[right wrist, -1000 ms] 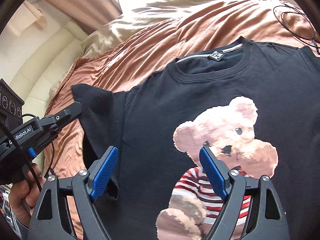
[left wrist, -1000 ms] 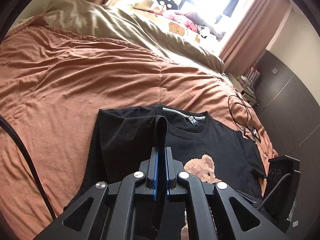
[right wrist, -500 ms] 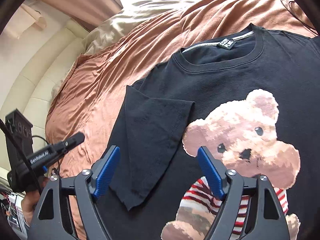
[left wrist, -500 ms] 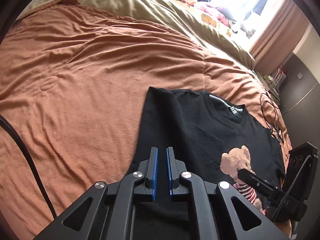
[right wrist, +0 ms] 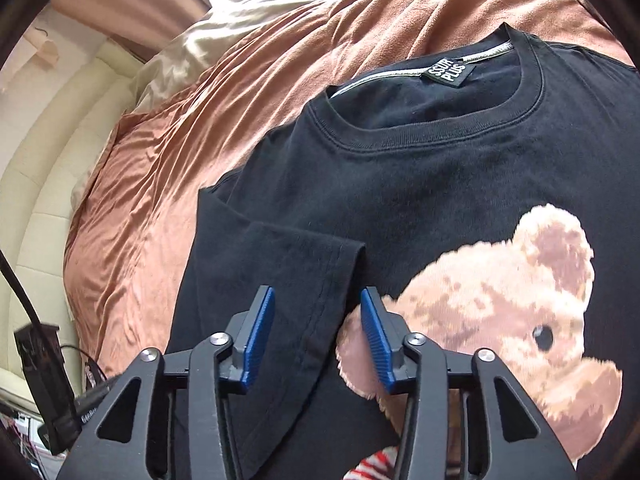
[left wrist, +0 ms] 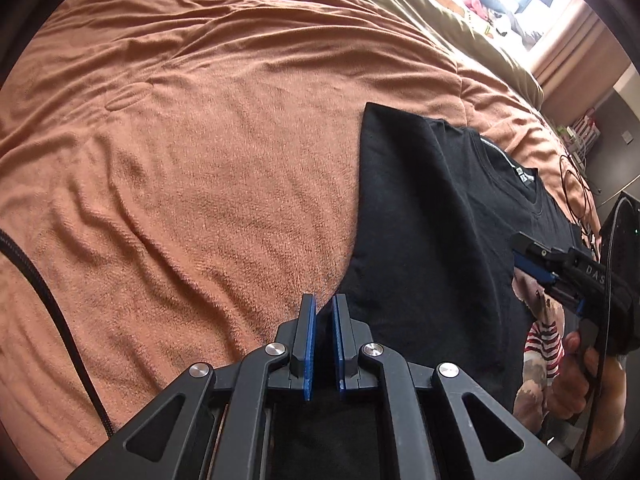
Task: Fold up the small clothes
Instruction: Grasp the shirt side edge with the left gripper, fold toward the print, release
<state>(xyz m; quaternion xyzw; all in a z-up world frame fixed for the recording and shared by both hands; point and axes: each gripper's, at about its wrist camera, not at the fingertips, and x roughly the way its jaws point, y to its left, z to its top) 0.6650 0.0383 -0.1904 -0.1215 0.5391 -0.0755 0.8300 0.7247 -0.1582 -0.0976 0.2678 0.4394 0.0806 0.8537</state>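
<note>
A black T-shirt (left wrist: 432,220) with a teddy-bear print (right wrist: 500,300) lies flat on the bed, collar label (right wrist: 448,72) facing up. Its left sleeve (right wrist: 296,264) is folded inward over the chest, next to the bear. My right gripper (right wrist: 318,296) hangs just over that sleeve's hem. Its jaws are closing with the hem between them, and the pads do not press on it. The right gripper (left wrist: 532,264) also shows over the shirt in the left wrist view. My left gripper (left wrist: 322,300) is shut and holds nothing, low over the shirt's left edge.
An orange-brown blanket (left wrist: 200,160) covers the bed, with a beige duvet (left wrist: 420,4) bunched at the far side. A loose black cable (left wrist: 572,184) lies beyond the shirt. A person's hand (left wrist: 576,368) holds the right gripper. A cream headboard (right wrist: 48,184) borders the bed.
The left gripper let go of the sleeve, which now lies folded on the chest, then sank toward the shirt's left edge. The right gripper moved over the sleeve and its jaws narrowed.
</note>
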